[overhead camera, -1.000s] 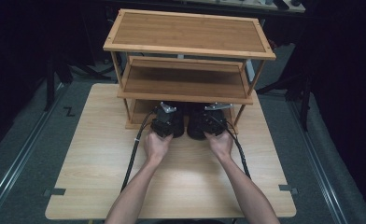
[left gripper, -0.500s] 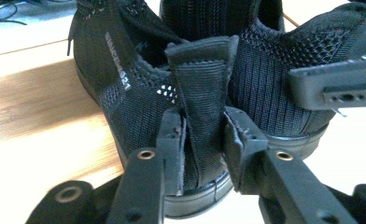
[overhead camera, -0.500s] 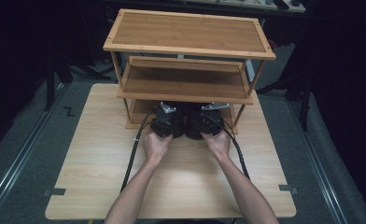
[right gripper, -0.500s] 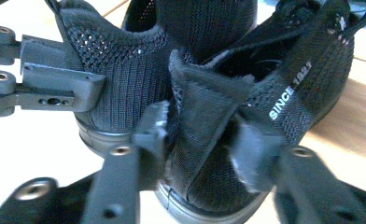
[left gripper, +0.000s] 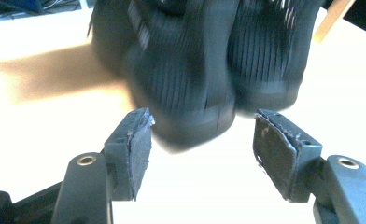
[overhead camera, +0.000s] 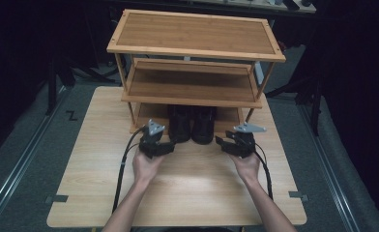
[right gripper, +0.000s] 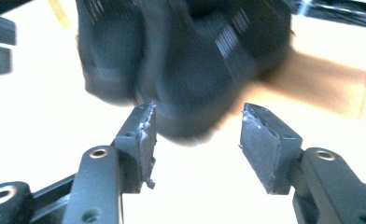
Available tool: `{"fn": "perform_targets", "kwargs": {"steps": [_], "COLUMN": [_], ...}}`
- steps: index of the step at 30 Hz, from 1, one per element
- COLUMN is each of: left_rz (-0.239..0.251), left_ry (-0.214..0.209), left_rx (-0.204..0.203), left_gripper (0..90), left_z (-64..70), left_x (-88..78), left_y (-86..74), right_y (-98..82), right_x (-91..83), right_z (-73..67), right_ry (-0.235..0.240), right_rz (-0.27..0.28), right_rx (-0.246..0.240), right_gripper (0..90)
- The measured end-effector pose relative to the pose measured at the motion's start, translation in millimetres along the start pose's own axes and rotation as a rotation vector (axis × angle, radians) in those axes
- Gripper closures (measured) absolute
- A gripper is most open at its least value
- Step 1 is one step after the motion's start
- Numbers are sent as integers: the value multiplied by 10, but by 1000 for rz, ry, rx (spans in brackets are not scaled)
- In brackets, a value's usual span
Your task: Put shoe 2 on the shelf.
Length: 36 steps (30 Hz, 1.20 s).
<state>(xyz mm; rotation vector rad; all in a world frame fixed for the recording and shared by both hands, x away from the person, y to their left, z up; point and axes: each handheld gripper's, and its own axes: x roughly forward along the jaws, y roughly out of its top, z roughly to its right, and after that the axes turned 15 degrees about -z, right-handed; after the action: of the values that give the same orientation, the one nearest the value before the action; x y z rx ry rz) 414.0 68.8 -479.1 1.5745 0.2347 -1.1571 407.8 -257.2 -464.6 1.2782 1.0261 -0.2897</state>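
Note:
A pair of black shoes stands side by side with toes under the lowest tier of a bamboo shelf rack point(overhead camera: 192, 99), heels toward me: left shoe point(overhead camera: 180, 124), right shoe point(overhead camera: 204, 125). My left gripper point(overhead camera: 168, 145) is just left of the left shoe's heel, angled toward it, open and empty. My right gripper point(overhead camera: 221, 143) sits right of the right shoe's heel, also open and empty. In the left gripper view the blurred heels point(left gripper: 186, 70) lie just beyond the open gripper point(left gripper: 202, 154). The right gripper view has the shoes point(right gripper: 195, 60) ahead of the open gripper point(right gripper: 197, 144).
The rack has three wooden tiers; the top point(overhead camera: 195, 34) and middle point(overhead camera: 192, 84) ones are bare. It stands at the back of a light wooden table point(overhead camera: 187, 193). Cables trail from both grippers toward the front edge. Dark floor and stands surround the table.
Both grippers have drawn back from the shoes' heels toward me and spread apart, left one leftward, right one rightward. The shoes stay where they were under the rack.

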Motion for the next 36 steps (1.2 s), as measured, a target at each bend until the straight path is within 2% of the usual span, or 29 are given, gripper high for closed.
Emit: {"fn": "perform_targets", "kwargs": {"steps": [3,5,7,9,10,14,17,23,36], "left_rz": [-37,-65,-90,-105,-98,-99,-108,-111,-116], "left_ry": [34,62,95,121,127,139,159,154,147], "left_rx": [-41,-68,-85,-96,-98,-93,-74,-71,-65], "left_gripper": [376,375,372,368,365,359,346,326,297], "left_z": [-140,-242,-331,-398,-417,-430,-400,-392,-387], "left_x": [-1,1,-3,-10,-16,-30,-20,-21,-19], "left_y": [-387,-582,-716,-795,-822,-844,-842,-846,-843], "right_y": [-384,-604,-764,-868,-906,-979,-992,-1006,-1003], "right_x": [1,17,19,12,10,-14,-21,-31,-29], "right_z": [119,214,294,343,358,391,388,399,397], "right_ry": [-63,-92,-107,-135,-144,-147,-172,-173,-177], "right_rz": [-47,-83,-111,-125,-134,-126,-138,-144,-147], "right_rx": [0,20,51,61,69,89,91,99,105], "right_gripper": [506,509,508,508,507,501,479,429,408]}}
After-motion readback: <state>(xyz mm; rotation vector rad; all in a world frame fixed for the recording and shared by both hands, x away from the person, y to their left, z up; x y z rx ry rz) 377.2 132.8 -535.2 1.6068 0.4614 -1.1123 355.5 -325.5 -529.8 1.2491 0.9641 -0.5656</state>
